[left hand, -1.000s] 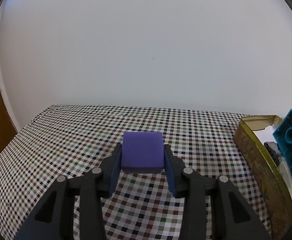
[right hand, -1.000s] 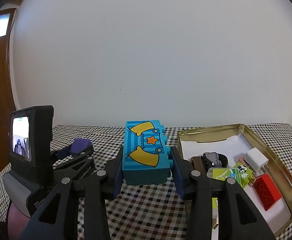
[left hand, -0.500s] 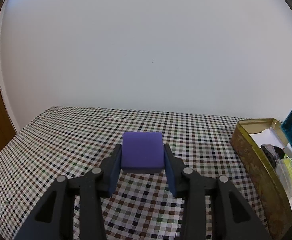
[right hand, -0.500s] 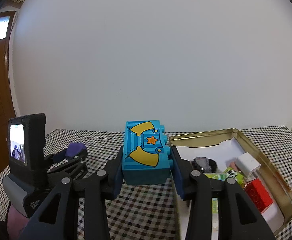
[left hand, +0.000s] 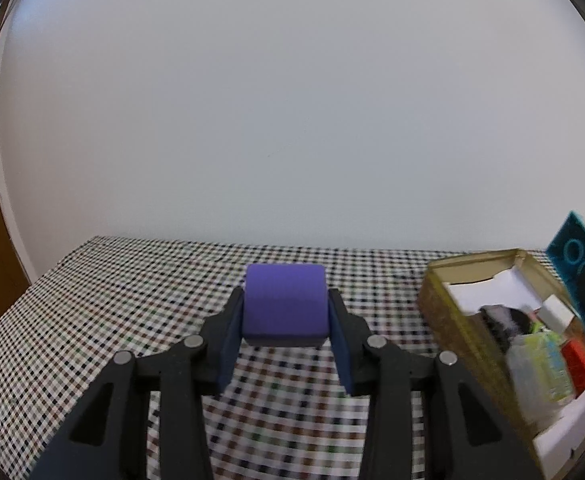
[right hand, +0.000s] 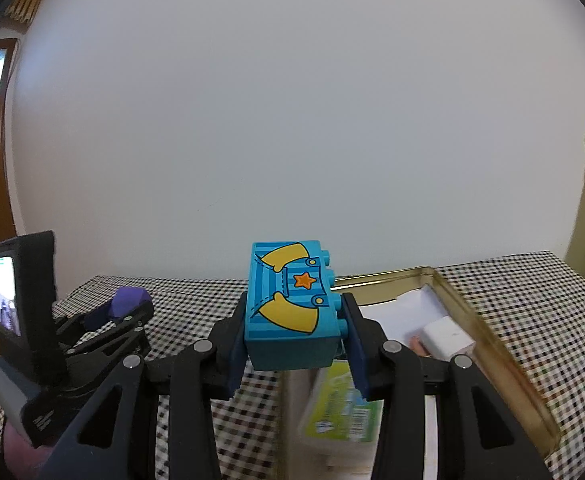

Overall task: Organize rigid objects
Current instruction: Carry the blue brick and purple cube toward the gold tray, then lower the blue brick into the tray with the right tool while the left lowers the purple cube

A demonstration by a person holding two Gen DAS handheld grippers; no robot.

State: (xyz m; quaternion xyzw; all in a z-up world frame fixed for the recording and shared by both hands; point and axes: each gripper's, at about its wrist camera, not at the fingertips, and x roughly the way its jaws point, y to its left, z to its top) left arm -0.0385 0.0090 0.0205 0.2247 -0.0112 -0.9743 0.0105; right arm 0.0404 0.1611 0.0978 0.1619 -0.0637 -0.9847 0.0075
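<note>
Both tools are loaded, and the step in hand looks like the carry to the gold tin [right hand: 488, 344]. The left gripper [left hand: 286, 336] pinches a purple block [left hand: 285, 300] between its pads, held above the checked tablecloth [left hand: 112, 300]; the tin sits ahead and to its right, well apart from the block. The right gripper [right hand: 294, 336] is clamped on a blue toy brick [right hand: 292, 304] printed with yellow sleeves and an orange star, and the tin's open mouth lies just below and right of its tips.

Inside the tin, beyond the right fingers, lie a white cube [right hand: 446, 336], a green-labelled packet [right hand: 340, 404] and, in the left view, a red brick [left hand: 578, 360]; a dark lump there is too blurred to name.

The next move probably calls for lowering the blue brick into bare space in the tin before spreading the jaws, then swinging the purple block rightward over the near wall.
</note>
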